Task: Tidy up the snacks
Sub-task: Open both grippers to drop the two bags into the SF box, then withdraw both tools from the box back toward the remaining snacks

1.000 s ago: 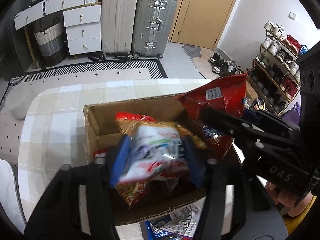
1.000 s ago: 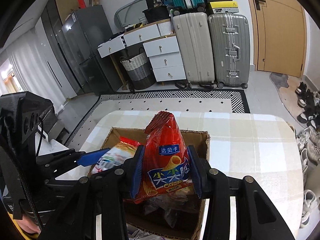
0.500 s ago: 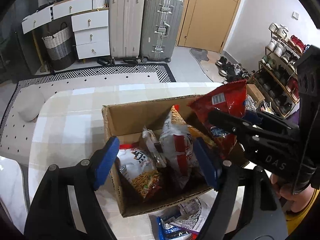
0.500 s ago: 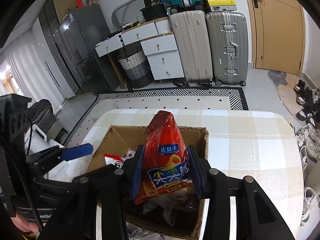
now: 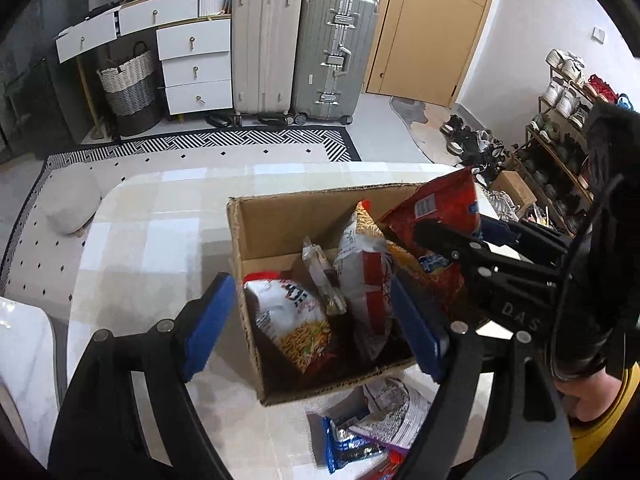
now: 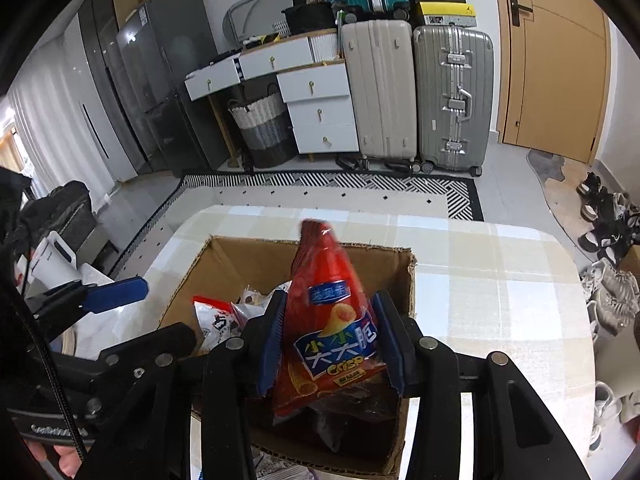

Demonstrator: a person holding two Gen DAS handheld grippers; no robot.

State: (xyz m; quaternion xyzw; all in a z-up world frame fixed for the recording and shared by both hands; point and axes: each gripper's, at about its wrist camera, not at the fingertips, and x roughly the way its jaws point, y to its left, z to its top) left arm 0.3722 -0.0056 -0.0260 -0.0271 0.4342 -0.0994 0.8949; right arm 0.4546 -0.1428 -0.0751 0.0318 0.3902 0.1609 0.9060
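right tool (image 6: 328,344) grips tall red crisp bag (image 6: 330,332), upright | brown cardboard box (image 6: 400,258) directly below | left tool (image 5: 308,320) empty, opening

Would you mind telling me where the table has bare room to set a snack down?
The table is bare left of the box and behind it to the far edge; in the right wrist view it is also bare right of the box. The near edge is crowded with loose packets, and the box is nearly full.
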